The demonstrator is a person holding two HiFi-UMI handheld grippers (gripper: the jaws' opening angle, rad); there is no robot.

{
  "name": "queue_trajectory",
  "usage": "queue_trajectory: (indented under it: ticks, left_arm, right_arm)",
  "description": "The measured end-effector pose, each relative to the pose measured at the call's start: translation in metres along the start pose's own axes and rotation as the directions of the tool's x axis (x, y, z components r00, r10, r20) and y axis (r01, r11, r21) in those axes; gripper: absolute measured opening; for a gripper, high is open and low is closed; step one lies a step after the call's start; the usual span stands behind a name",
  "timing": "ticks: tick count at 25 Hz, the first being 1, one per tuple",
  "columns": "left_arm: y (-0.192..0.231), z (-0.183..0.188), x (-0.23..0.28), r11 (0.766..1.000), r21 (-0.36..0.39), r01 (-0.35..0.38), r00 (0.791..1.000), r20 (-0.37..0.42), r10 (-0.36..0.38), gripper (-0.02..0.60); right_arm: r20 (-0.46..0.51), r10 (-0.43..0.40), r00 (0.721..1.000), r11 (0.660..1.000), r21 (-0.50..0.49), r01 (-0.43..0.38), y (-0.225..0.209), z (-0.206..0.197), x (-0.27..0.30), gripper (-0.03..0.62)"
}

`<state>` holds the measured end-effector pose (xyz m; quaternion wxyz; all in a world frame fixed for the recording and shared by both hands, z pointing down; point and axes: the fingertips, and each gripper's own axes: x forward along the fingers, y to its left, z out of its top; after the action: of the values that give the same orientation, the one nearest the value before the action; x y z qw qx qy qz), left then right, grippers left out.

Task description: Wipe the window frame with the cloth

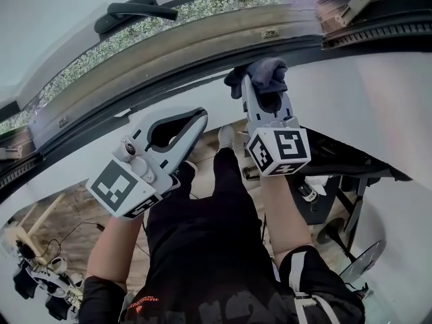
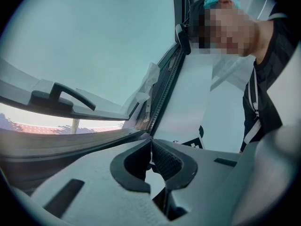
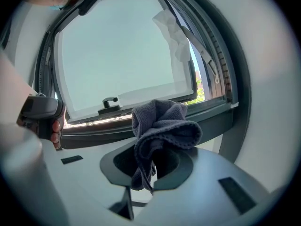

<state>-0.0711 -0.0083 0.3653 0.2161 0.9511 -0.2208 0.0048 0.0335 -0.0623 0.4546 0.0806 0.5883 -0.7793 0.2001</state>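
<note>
Grey cloth [image 1: 264,73], clamped in right hand-held gripper [image 1: 262,94], near dark window frame [image 3: 214,119].

Head view steeply down over window frame [image 1: 202,42]; both gripper views face same frame, close.

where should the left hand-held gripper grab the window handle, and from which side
Probably take the window handle by its free bar, not its base: the bar stands off the sash, leaving a gap for one jaw. Come from the room side, jaws across the bar. The left hand-held gripper is shut, open it first.
</note>
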Motion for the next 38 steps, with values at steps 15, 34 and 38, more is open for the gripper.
queue_trajectory:
  ticks: [15,34,38]
  left_arm:
    - [-0.043,0.055,0.038,0.995,0.081,0.057,0.996,0.059,-0.061,0.026]
    - [-0.072,0.117,0.094,0.982,0.166,0.093,0.986,0.12,-0.114,0.026]
    - [-0.074,0.115,0.1,0.983,0.161,0.093,0.987,0.118,-0.113,0.026]
  right_arm:
    - [0.2,-0.068,0.978,0.987,-0.126,0.094,-0.049,0.122,-0.061,0.052]
    - [0.374,-0.077,0.924,0.905,-0.363,0.222,-0.095,0.256,-0.105,0.052]
    - [0.362,-0.076,0.929,0.906,-0.364,0.216,-0.1,0.253,-0.103,0.052]
